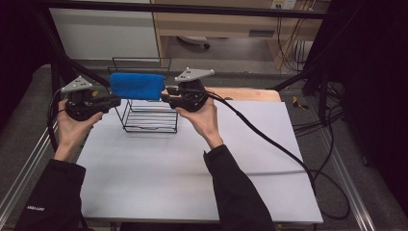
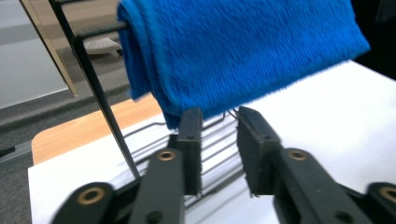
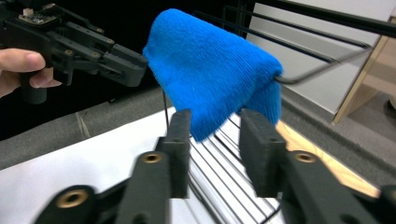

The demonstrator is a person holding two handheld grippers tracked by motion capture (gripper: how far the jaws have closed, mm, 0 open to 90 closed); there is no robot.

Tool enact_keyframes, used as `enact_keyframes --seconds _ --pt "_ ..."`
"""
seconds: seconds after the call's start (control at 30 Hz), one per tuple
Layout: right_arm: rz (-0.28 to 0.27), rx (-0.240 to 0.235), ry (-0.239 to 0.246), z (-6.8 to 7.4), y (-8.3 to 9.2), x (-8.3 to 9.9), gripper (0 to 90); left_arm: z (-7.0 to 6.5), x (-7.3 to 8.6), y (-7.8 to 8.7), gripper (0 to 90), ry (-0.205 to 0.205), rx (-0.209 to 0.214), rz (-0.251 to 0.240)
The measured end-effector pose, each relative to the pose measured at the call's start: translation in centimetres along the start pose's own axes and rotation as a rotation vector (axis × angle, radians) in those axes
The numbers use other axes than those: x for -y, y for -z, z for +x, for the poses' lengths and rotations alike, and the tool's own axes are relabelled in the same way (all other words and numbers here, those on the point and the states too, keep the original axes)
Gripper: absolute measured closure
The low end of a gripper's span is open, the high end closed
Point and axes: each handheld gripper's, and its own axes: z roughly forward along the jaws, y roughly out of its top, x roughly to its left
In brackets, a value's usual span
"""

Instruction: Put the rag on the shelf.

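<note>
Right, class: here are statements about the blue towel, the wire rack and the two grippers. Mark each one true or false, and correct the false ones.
1. The blue towel hangs over the top of the black wire rack. True.
2. The left gripper is clamped shut on the towel. False: its jaws stand apart, just below the towel's edge.
3. The right gripper is open. True.
4. The rack stands on the bare wooden board. False: it stands on the white table surface.
</note>
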Motion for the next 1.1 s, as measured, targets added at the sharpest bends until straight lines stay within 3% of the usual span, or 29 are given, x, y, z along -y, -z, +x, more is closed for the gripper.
enact_keyframes --seconds 0.23,0.5,0.67,0.83,1.1 --pt "0.041 0.036 -0.058 -1.2 2.7 1.7 36.0 -1.3 1.1 0.5 51.0 -0.018 0.007 0.031" --pt "0.060 0.059 -0.098 -3.0 5.9 4.4 16.2 -2.5 3.5 -0.6 32.4 -0.004 0.027 0.085" --pt "0.068 0.062 -0.130 -4.0 7.8 6.5 9.3 -3.4 5.4 -1.6 21.6 0.008 0.040 0.092" --pt "0.084 0.085 -0.131 -4.7 9.3 8.9 6.0 -4.4 7.2 -2.4 12.5 0.005 0.045 0.097" --pt "0.144 0.091 -0.160 -5.5 11.0 13.8 2.2 -5.4 10.4 -3.2 7.8 0.026 0.072 0.120"
